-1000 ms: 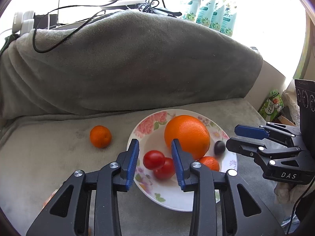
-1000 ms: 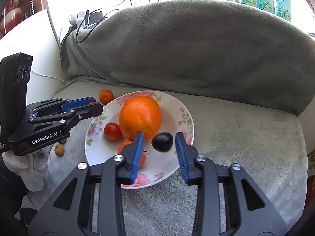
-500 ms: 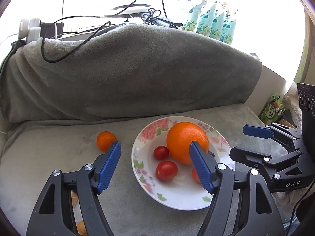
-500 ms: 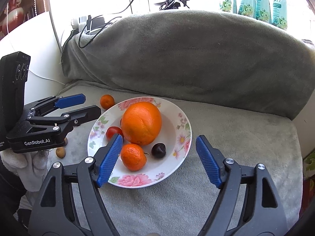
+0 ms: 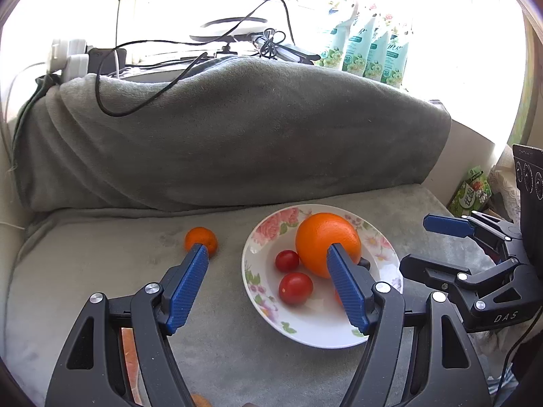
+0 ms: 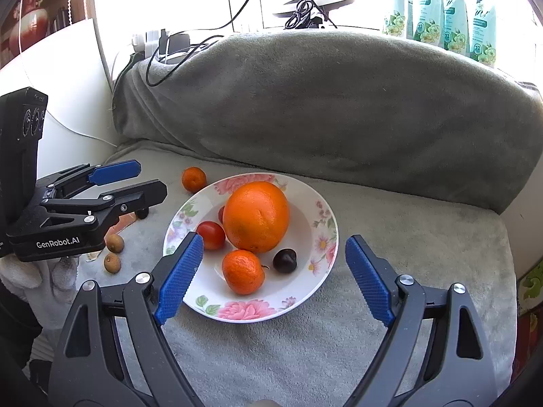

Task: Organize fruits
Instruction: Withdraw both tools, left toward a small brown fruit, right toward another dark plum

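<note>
Left gripper (image 5: 264, 273) jaws wide apart, empty; right gripper (image 6: 273, 266) likewise. Plate (image 6: 325, 224) beyond both fingertip pairs, holding orange (image 6: 256, 217), tomatoes, plum. Loose mandarin (image 5: 201, 239) at left finger's tip, off plate. Step: between picks. Next likely: left gripper closes on mandarin, carries it to plate.

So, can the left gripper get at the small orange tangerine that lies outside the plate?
Probably yes: the left gripper is open, and the small orange tangerine lies on bare grey cloth just beyond its left fingertip.
</note>
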